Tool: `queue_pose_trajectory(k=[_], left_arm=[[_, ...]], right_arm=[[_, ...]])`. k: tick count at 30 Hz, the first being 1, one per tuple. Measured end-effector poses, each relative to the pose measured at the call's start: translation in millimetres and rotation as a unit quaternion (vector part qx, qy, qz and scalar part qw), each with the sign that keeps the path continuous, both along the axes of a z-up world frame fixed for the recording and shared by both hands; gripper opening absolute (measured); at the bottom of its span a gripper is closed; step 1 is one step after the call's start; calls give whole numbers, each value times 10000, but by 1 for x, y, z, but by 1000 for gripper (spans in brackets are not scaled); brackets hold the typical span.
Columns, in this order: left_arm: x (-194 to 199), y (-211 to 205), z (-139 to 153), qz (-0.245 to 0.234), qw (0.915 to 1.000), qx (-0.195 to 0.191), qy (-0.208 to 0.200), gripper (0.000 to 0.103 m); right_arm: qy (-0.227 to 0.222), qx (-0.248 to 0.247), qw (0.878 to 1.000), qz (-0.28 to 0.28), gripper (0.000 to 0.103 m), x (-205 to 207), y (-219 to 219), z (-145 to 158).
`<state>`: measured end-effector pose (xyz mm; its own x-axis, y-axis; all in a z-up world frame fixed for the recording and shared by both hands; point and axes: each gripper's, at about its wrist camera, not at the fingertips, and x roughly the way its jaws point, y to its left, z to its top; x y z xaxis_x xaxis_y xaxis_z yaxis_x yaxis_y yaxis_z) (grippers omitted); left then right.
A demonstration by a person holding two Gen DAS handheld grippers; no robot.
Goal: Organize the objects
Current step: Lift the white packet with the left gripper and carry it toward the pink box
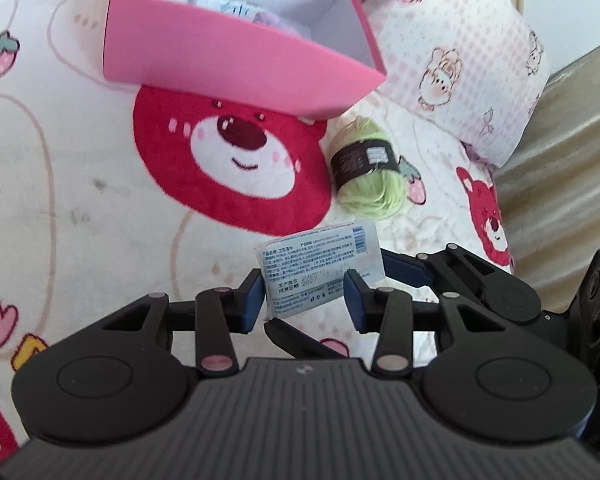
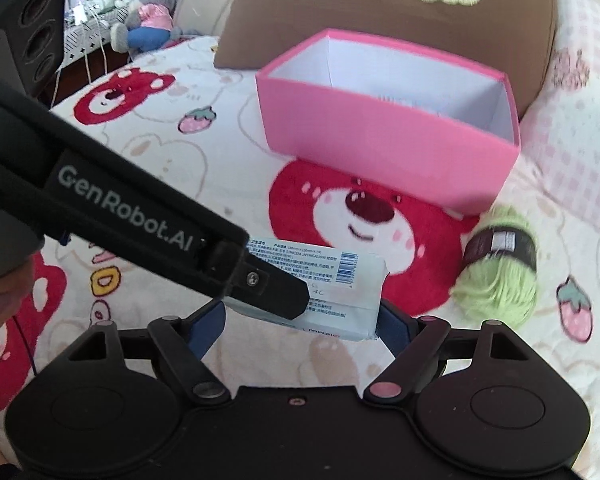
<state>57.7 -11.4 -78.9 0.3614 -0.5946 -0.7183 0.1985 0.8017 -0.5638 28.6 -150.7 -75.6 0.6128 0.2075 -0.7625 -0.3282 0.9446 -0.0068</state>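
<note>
Surface: cream bedspread [image 1: 79, 200] printed with red bears and strawberries; brown cushion [image 2: 380, 12] behind.
Pink box [image 2: 388, 152]: open, upright.
Green yarn ball [image 1: 370, 166]: beside box.
Wipes packet [image 1: 320, 268]: lifted, pinched by left gripper [image 1: 306, 296]; right gripper [image 2: 300, 320] wide, pads bracketing it, contact unclear.

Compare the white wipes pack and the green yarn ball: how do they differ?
1. The wipes pack is flat, white and covered in print; the green yarn ball is a rounded skein with a dark paper band.
2. The wipes pack sits between the blue pads of both the left gripper and right gripper; the yarn ball lies untouched on the blanket.
3. The yarn ball lies nearer the pink box.

Both are outside the box.
</note>
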Motion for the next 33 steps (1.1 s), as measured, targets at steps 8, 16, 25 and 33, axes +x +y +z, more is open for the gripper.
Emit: queue_pose_trajectory(k=[8, 16, 25, 33], left_arm=[[-7, 3, 26, 84, 9996, -55, -267, 41], [-9, 4, 44, 150, 9988, -24, -464, 43], [0, 10, 75, 140, 9964, -150, -817, 43], [15, 14, 111, 33, 9929, -59, -1185, 43]], right_arm=[[-288, -57, 9995, 121, 85, -4, -1, 26], [-502, 1, 9987, -22, 85, -6, 3, 39], [-798, -205, 9966, 82, 85, 5, 8, 71], [-891, -53, 9959, 168, 85, 27, 4, 102]])
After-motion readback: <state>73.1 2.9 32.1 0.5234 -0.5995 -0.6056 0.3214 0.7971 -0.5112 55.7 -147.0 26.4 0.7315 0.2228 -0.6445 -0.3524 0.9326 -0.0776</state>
